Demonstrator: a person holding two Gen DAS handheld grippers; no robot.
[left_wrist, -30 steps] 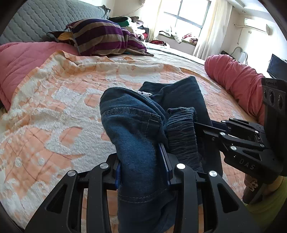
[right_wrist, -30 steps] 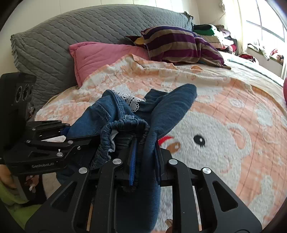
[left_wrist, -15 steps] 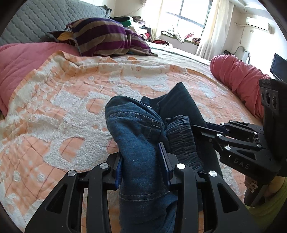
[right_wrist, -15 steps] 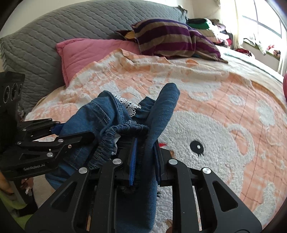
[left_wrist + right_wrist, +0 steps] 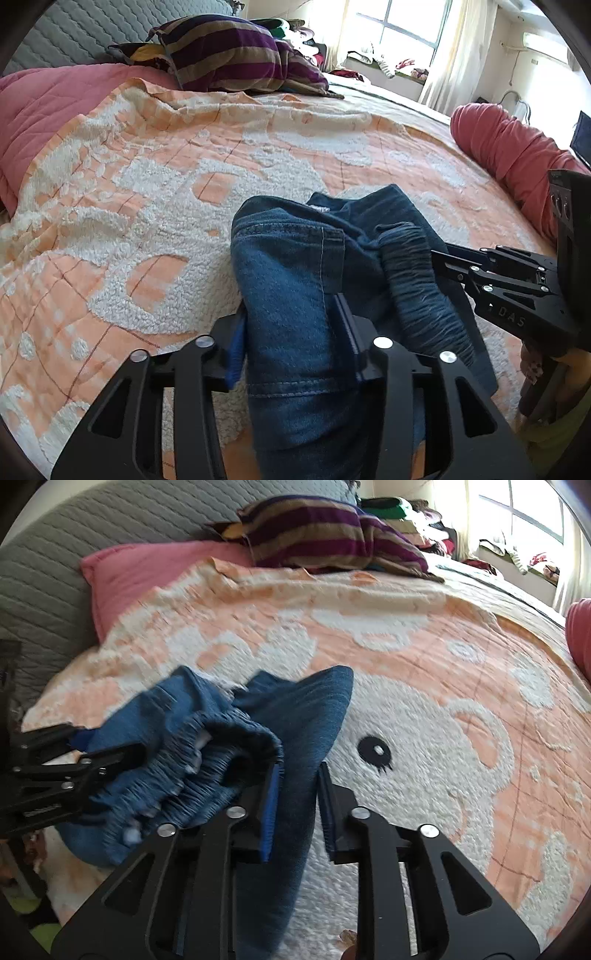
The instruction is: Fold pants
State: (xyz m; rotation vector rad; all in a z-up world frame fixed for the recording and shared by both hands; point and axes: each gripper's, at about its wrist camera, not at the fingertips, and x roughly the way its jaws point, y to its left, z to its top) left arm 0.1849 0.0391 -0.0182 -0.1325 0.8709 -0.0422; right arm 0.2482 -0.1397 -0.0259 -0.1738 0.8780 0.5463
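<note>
Sunlit and cluttered, the bedroom centres on a bed whose peach-and-white blanket carries a big bear face, and near its foot end a pair of blue jeans is bunched up, partly lifted off the blanket. The left claw has its two fingers clamped on a thick fold of denim with a stitched seam running across it. The right claw pinches a narrower strip of the same jeans, beside the gathered elastic waistband, though the cloth looks a little loose against its right-hand finger and the view there is blurred. Both claws sit close together, each showing at the edge of the other's view. Farther up the bed lie a pink pillow and a purple-and-tan striped cushion against a grey quilted headboard. A rolled red quilt rests along the far side, below a bright window.
</note>
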